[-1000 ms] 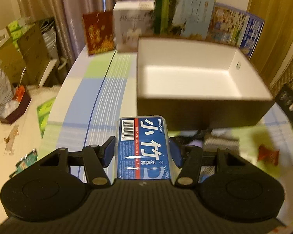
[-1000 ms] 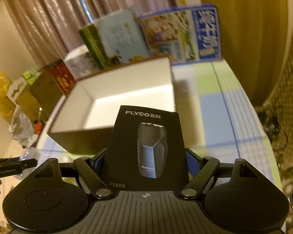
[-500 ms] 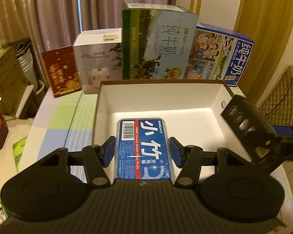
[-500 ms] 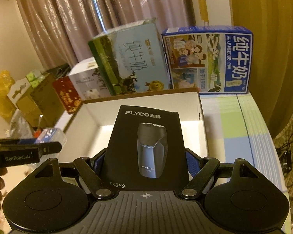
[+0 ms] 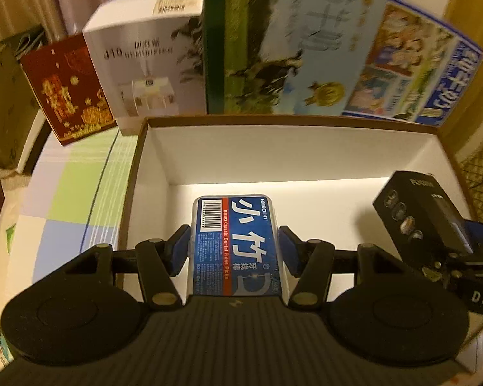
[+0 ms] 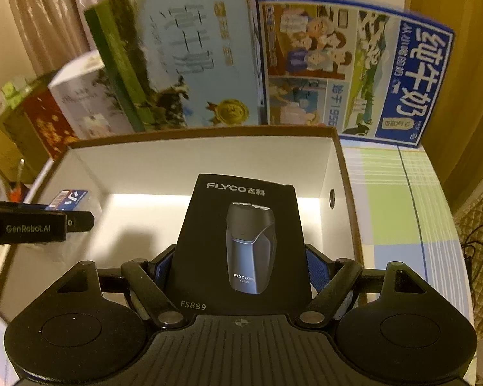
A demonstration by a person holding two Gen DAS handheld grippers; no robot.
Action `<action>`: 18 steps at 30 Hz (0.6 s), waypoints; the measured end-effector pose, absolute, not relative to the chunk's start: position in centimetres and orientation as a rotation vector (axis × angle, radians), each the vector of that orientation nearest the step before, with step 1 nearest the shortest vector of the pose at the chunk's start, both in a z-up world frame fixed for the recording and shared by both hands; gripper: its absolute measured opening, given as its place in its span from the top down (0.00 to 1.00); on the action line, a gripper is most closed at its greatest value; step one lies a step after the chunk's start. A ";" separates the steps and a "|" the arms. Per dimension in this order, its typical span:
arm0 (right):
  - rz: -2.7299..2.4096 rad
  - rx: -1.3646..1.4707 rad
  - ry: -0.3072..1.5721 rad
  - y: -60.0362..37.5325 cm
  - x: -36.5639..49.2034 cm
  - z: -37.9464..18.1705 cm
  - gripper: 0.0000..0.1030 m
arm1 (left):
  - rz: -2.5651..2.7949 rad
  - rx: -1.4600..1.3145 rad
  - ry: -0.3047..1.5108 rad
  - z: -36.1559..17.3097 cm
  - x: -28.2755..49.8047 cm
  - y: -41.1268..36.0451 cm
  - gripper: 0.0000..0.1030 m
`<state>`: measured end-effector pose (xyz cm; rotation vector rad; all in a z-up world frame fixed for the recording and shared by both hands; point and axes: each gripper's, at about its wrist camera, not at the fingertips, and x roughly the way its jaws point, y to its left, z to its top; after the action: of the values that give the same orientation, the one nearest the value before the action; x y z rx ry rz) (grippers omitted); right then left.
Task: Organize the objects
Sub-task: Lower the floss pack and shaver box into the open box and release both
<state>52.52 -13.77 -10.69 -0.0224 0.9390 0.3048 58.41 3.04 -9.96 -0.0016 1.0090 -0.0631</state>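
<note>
The left gripper [image 5: 234, 248] is clamped on a blue dental floss pick case [image 5: 235, 244], its blue pads pressed against the case's two long sides, and it holds the case over the white inside of an open brown-rimmed box [image 5: 293, 148], toward the box's left half. The right gripper [image 6: 238, 262] is clamped on a black shaver box [image 6: 241, 241] printed with a shaver picture, held tilted over the right half of the same open box [image 6: 203, 157]. From the left wrist view the shaver box [image 5: 421, 212] shows at the right, near the box's right wall; from the right wrist view the floss case [image 6: 68, 200] shows at the left, near the left wall. The open box sits on a checked tabletop [image 6: 399, 193]. Along the tabletop's far edge, just behind the open box, stand a red carton [image 5: 64, 90], a white humidifier carton [image 5: 145, 58], a green-and-blue milk carton [image 5: 289, 41] and a blue milk carton [image 6: 354, 70].
</note>
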 end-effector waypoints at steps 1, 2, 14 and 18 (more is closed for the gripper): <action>0.302 -0.023 0.944 -13.6 52.9 -10.9 0.25 | -0.053 0.000 1.017 -10.4 58.9 3.2 0.48; 0.299 -0.025 0.948 -13.5 53.2 -11.1 0.25 | -0.049 -0.001 1.020 -10.7 59.3 3.3 0.48; 0.304 -0.038 0.919 -12.2 54.7 -11.1 0.25 | -0.046 0.016 0.974 -11.5 61.5 3.2 0.26; 0.304 -0.036 0.904 -12.2 54.9 -11.2 0.25 | -0.052 0.068 0.945 -10.9 61.1 2.8 0.24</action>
<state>54.87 -12.21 -11.16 -0.0361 0.9045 0.3038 61.11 2.76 -10.90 0.0678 0.9454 -0.0522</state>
